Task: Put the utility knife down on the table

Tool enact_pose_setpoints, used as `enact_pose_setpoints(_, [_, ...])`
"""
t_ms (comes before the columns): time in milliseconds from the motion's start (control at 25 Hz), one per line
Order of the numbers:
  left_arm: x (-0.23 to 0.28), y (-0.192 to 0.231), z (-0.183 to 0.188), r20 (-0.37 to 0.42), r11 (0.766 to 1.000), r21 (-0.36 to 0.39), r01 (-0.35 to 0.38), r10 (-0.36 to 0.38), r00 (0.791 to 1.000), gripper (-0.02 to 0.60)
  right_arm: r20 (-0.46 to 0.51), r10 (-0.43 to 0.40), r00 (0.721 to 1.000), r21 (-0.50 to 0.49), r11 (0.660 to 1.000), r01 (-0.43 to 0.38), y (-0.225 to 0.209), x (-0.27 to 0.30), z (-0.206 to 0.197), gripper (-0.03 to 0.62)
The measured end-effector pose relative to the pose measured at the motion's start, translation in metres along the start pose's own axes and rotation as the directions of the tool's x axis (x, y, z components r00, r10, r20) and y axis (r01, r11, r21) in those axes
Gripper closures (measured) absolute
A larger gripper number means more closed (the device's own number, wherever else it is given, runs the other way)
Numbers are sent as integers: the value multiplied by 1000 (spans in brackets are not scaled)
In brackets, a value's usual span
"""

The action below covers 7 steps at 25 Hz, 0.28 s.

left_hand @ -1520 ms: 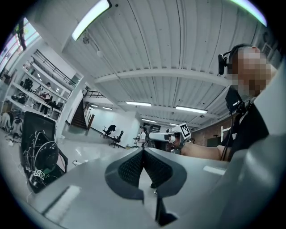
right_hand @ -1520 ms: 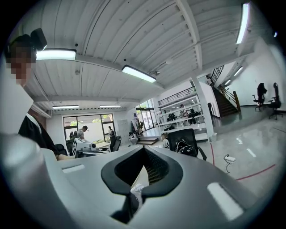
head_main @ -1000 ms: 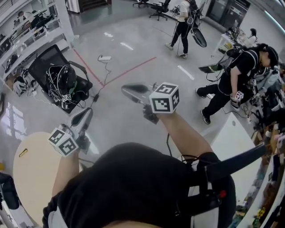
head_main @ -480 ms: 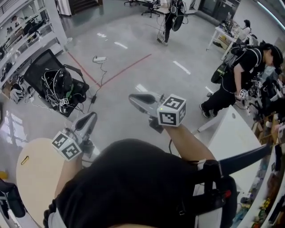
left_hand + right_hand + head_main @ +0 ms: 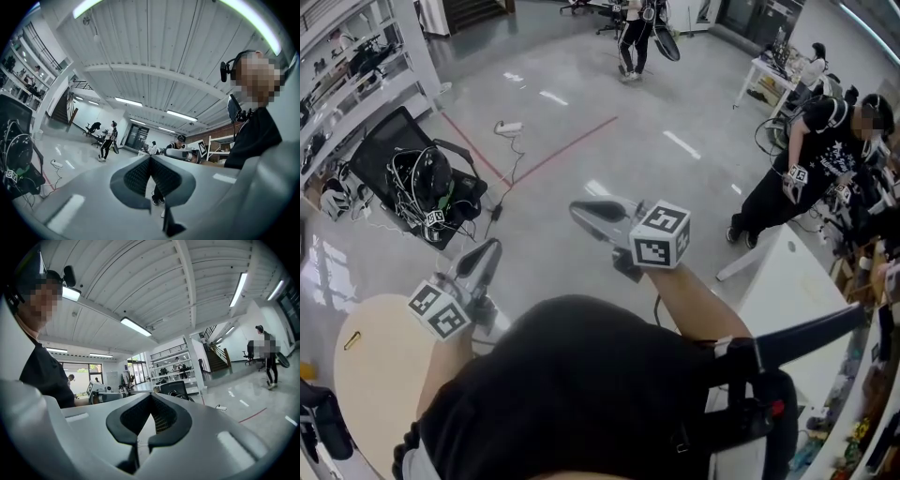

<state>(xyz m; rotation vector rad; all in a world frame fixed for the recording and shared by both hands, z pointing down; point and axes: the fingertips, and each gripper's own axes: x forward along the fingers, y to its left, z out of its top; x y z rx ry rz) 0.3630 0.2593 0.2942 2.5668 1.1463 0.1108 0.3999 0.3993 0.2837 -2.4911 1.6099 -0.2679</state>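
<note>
A small yellow object [image 5: 352,339], apparently the utility knife, lies on the round beige table [image 5: 380,384] at the lower left of the head view. My left gripper [image 5: 490,248] hangs over the floor just past the table's right edge, shut and empty. Its pads meet at the tips [image 5: 150,157] in the left gripper view. Further right and higher, my right gripper [image 5: 579,211] is held level, also shut with nothing in it. Its closed tips [image 5: 150,396] show in the right gripper view. Each gripper view catches the other gripper in the distance.
A black chair piled with cables [image 5: 427,183] stands on the floor at the left, before white shelving [image 5: 356,66]. A white table [image 5: 787,291] sits at the right, with a person in black [image 5: 802,169] bending beside it. Another person [image 5: 633,28] walks at the far end.
My right gripper has shifted slightly right and down in the head view, then held still. The left gripper has hardly moved. The distant walking person has gone further away.
</note>
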Motion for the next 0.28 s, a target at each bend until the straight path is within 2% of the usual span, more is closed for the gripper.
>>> enact_pose_setpoints(280, [-5,2,1,5,1000,-4,-9,9,1000,583,0,11,1000,-10,1000,-11,4,3,4,582])
